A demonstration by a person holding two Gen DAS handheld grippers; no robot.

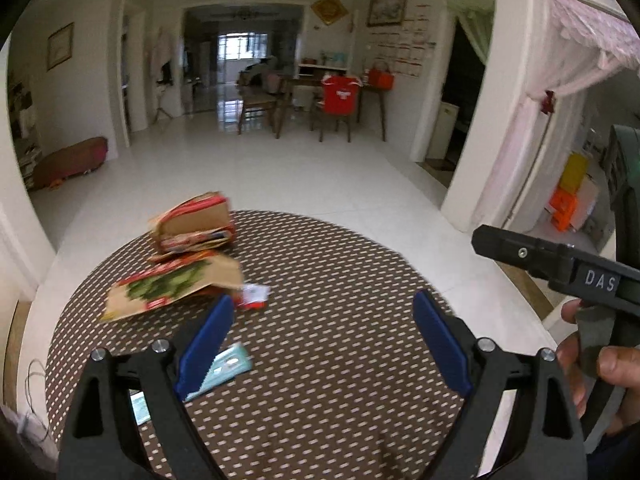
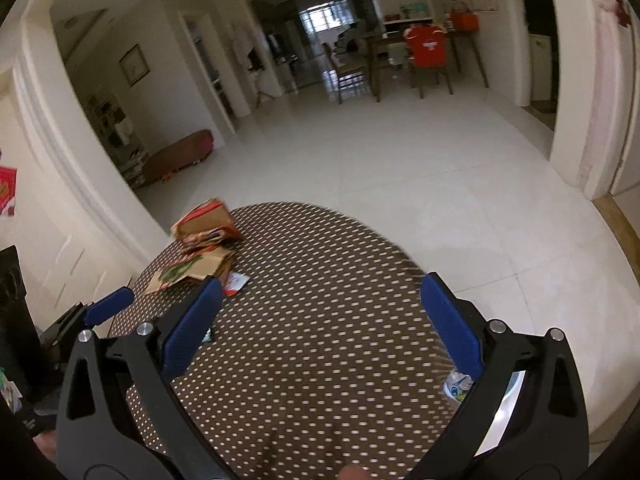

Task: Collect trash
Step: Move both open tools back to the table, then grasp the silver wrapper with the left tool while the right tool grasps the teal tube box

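From my left wrist camera, my left gripper (image 1: pixel 323 312) fills the bottom of the frame with its blue fingers (image 1: pixel 208 344) spread wide and nothing between them, over the round table (image 1: pixel 340 280) with its brown, white-dotted cloth; the trash sits left of centre: a folded red-edged cardboard carton (image 1: pixel 196 222) at the table's far rim, a flattened carton with a green print (image 1: pixel 172 288) just below it and touching it, a small red-and-white wrapper (image 1: pixel 254 296) just beside that one's right corner, and a teal packet (image 1: pixel 224 370) partly hidden behind the left finger; at the right edge a hand (image 1: pixel 592 364) grips the handle of the other tool, whose black body reads "DAS"; print on the cartons is too blurred to read; a red shirt (image 1: pixel 339 96) hangs on a chair in the upper middle. From my right wrist camera, my right gripper (image 2: pixel 322 292) likewise stands spread and empty over the same cloth; the cartons lie in the middle left, the wrapper (image 2: pixel 236 283) just right of them; a crumpled white-and-blue scrap (image 2: pixel 456 386) lies by the table edge at lower right, behind the right finger.
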